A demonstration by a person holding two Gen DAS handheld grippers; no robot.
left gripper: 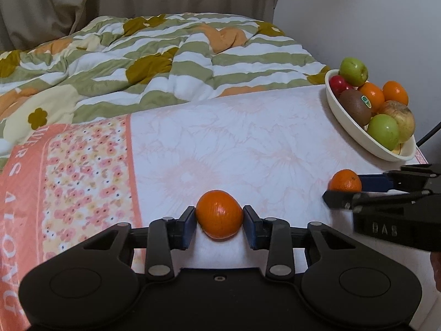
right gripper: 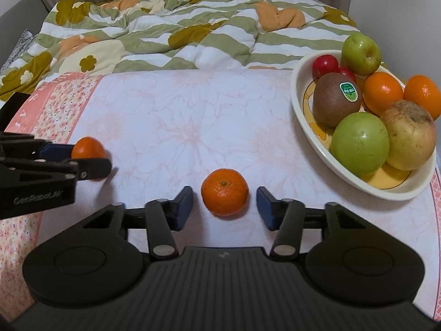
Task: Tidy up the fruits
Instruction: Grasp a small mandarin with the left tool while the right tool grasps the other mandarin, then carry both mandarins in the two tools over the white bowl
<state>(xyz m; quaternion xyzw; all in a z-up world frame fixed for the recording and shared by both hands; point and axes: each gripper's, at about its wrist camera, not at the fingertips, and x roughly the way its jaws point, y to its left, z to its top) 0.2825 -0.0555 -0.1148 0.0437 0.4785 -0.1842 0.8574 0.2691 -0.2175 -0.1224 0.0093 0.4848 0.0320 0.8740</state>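
Left wrist view: left gripper point(left gripper: 219, 222) pinches one tangerine point(left gripper: 219, 213) on the sheet point(left gripper: 248, 138). Right gripper point(right gripper: 224, 202) stands spread around another tangerine point(right gripper: 224, 192), pads apart, likely both bound for the bowl point(right gripper: 300, 104) at two o'clock.

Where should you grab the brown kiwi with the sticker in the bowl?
Probably from above, pinching the kiwi across its shorter middle. It lies on its side in the bowl, with a green apple and an orange crowding it, so only its top looks free.
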